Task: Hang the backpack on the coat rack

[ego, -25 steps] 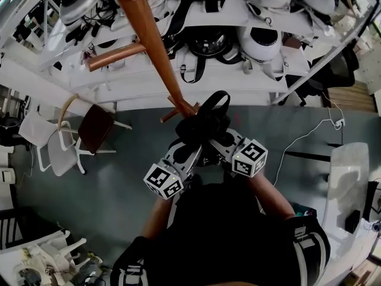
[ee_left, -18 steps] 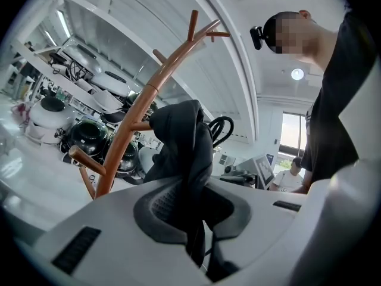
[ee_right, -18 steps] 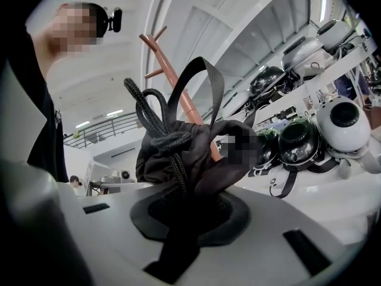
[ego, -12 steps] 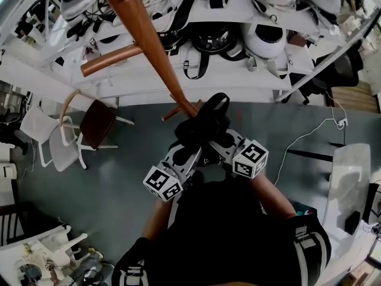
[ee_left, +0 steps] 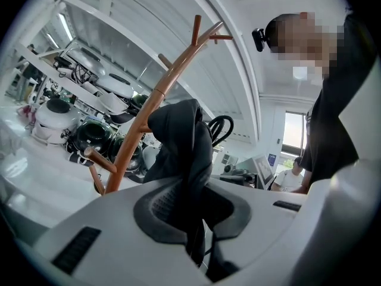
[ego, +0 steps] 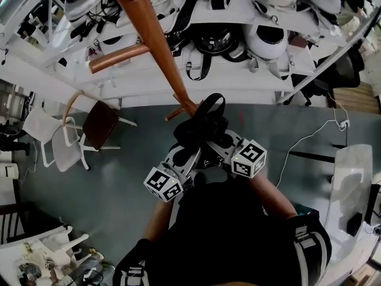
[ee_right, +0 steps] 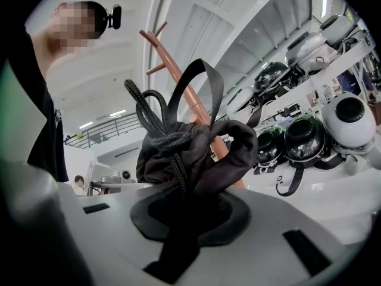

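Head view: one left gripper [ego: 189, 149] and one right gripper [ego: 218, 143] hold one black backpack [ego: 199, 127] just beside one wooden rack [ego: 156, 40]; left gripper view: its two fingers [ee_left: 159, 206] clamp backpack fabric; right gripper view: its two fingers [ee_right: 233, 220] clamp fabric and cord [ee_right: 156, 121].

The backpack [ego: 199, 127] is black all over, cloth, braided cord [ee_right: 156, 130] and webbing loop alike. The coat rack [ego: 156, 46] is a warm reddish-brown wood. The left gripper [ee_left: 190, 204] and right gripper [ee_right: 178, 213] have pale grey shells with black pads, and each carries a white cube [ego: 162, 183] printed with black square markers. The floor [ego: 119, 177] is a dull grey-green. The shelves [ego: 238, 79] are white, holding white helmets [ego: 265, 40] and glossy dark ones. One chair [ego: 98, 124] has a dark brown seat on white legs. The person's sleeve [ego: 306, 243] is black with white bands.
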A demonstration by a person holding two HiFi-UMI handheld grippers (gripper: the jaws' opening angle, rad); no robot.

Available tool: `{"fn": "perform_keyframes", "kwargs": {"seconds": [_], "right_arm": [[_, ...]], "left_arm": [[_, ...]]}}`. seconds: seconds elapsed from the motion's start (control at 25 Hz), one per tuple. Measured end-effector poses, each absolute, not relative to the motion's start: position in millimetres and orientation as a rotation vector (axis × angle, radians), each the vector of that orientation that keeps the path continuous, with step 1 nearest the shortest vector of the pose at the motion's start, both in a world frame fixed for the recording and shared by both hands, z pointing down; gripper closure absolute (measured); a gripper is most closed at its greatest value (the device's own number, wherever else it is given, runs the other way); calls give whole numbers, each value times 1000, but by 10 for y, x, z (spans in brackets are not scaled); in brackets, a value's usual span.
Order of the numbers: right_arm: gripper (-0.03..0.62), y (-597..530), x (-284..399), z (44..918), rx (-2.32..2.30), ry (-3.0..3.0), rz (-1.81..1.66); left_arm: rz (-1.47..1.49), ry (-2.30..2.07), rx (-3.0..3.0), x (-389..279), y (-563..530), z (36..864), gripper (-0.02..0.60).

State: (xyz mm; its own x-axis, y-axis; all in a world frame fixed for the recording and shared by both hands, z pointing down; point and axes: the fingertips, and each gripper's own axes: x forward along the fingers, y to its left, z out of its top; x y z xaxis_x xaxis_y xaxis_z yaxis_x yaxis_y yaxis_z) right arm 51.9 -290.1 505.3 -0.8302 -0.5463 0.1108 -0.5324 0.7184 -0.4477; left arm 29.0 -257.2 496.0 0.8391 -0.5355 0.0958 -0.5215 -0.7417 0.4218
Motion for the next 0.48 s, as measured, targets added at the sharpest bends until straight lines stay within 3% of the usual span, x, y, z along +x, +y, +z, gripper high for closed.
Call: {"fn": "perform_keyframes", "kwargs": {"seconds": [0.48], "right_arm": [[517, -2978, 394, 5151, -818, 2939, -761]], "left_arm": [[-31, -852, 2536, 184, -2630, 5070, 530]]}}
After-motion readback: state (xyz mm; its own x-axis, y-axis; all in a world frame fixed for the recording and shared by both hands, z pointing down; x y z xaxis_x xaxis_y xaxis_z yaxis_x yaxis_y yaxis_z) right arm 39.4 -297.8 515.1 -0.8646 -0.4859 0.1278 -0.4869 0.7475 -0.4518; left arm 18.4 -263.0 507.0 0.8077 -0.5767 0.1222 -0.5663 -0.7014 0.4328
